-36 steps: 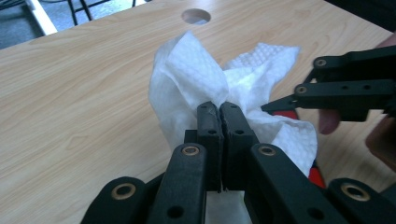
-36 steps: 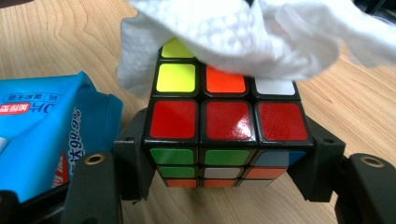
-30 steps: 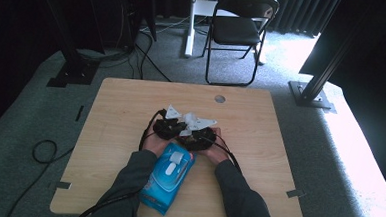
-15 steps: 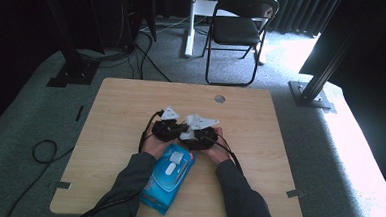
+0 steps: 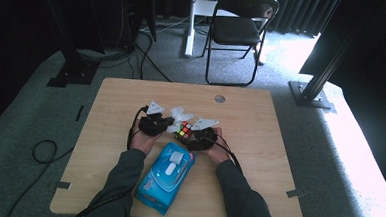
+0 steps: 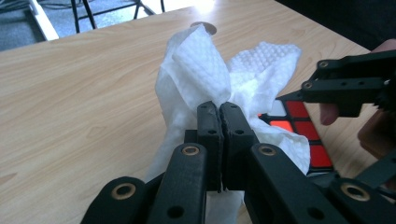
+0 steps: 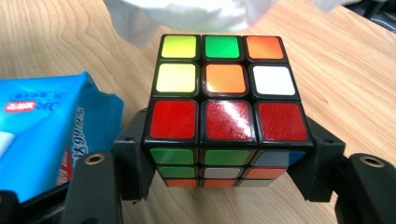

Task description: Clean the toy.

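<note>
Clearly I had my right gripper (image 7: 226, 154) clamping the cube (image 7: 224, 93) steady so my left gripper (image 6: 219, 121), pinching the wipe (image 6: 205, 70), could rub it.

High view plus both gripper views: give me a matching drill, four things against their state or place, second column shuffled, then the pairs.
Things
1. white wipe
2. puzzle cube
3. blue wipes pack
4. folding chair

States or places
A. clamped from both sides by the right gripper
B. on the floor beyond the table's far edge
C. pinched in the shut left gripper
D. flat on the table between the person's forearms

Pairs: 1-C, 2-A, 3-D, 4-B
</note>
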The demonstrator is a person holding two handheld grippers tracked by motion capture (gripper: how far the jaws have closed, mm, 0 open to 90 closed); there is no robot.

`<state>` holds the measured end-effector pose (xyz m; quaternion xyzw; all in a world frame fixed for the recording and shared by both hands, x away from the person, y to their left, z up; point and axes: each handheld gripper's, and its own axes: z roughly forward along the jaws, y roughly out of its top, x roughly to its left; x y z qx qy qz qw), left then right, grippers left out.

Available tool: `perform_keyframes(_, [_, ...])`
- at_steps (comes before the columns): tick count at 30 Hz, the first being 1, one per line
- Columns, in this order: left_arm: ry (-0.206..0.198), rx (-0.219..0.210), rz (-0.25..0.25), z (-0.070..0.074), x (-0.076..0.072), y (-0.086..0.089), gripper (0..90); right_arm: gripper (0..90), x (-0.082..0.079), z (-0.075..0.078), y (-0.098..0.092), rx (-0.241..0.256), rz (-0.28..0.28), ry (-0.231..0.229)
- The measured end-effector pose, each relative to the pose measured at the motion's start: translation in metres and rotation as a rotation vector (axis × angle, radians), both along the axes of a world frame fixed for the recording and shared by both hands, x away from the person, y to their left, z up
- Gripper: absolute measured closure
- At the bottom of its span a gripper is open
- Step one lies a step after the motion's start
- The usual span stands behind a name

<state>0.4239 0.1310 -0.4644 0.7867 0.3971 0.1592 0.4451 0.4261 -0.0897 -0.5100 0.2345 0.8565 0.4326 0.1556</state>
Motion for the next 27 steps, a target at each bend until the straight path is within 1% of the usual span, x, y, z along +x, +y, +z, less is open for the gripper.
perform_keyframes(1, [0.006,-0.005,-0.004,-0.001,0.0,0.0,88.2,34.0,0.0,0.001,0.0,0.003,0.004,-0.003])
perform_keyframes(7, [0.028,0.012,-0.012,-0.01,0.003,-0.002,88.2,34.0,-0.001,0.005,0.001,0.009,0.015,-0.011])
perform_keyframes(13, [0.048,0.024,-0.02,-0.016,0.005,-0.003,88.2,34.0,-0.002,0.006,0.002,0.011,0.025,-0.014])
perform_keyframes(16, [0.06,0.04,-0.022,-0.021,0.006,-0.003,88.2,34.0,-0.002,0.007,0.003,0.016,0.025,-0.017])
perform_keyframes(20, [0.089,0.077,-0.024,-0.033,0.006,-0.005,88.2,34.0,-0.001,0.011,0.002,0.028,0.016,-0.025])
perform_keyframes(23, [0.107,0.076,-0.021,-0.039,0.007,-0.005,88.2,34.0,0.0,0.014,0.0,0.037,0.016,-0.03])
perform_keyframes(27, [0.105,0.066,-0.025,-0.036,0.007,-0.005,88.2,34.0,0.0,0.013,-0.001,0.034,0.015,-0.026])
